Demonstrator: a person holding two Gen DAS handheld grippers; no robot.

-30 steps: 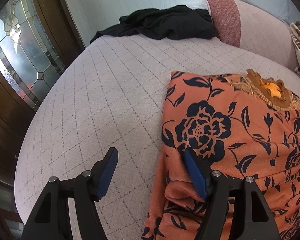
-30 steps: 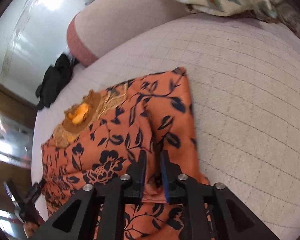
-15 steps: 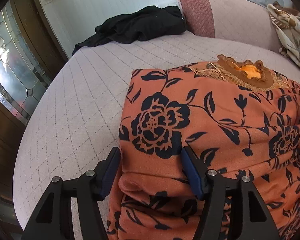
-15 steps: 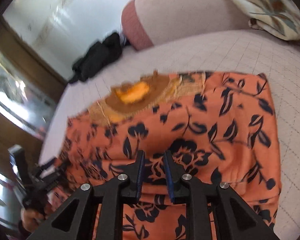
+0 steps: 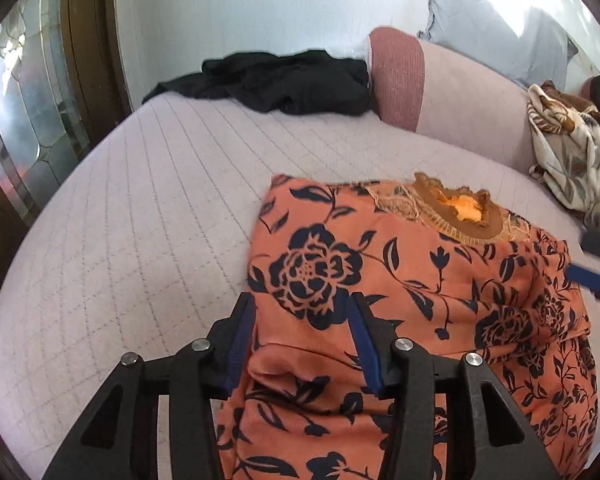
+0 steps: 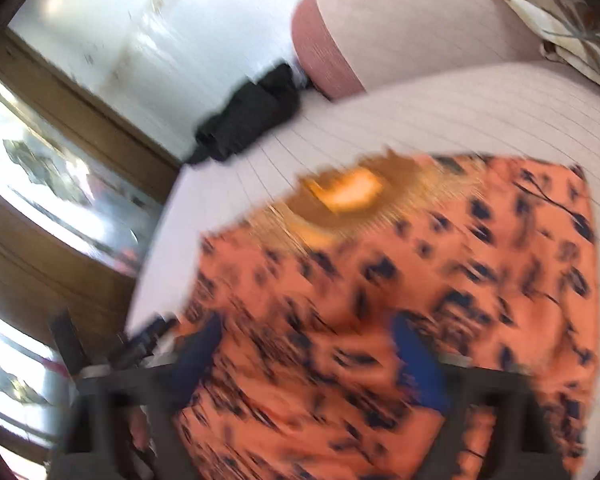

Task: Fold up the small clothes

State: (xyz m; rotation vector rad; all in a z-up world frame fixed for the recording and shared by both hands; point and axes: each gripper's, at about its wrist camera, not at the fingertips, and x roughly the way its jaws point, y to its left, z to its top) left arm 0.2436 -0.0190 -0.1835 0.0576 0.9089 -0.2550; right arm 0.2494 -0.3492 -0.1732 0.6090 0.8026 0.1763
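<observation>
An orange garment with dark blue flowers [image 5: 420,280] lies folded on the quilted pink bed, its brown embroidered neckline [image 5: 464,210] at the far side. My left gripper [image 5: 300,320] is open, its blue pads on either side of the garment's near left edge. My right gripper [image 6: 306,344] is open over the garment's near part [image 6: 420,264]; that view is blurred. The right gripper also shows in the left wrist view at the right edge [image 5: 596,272].
A black garment [image 5: 284,80] lies at the bed's far edge by the wall. A pink bolster [image 5: 400,76] and a floral blanket [image 5: 568,152] lie at the far right. A wooden door with leaded glass [image 5: 24,120] stands at the left.
My right gripper has opened and let go of the garment, and its view has swung. My left gripper has stayed open at the garment's left edge.
</observation>
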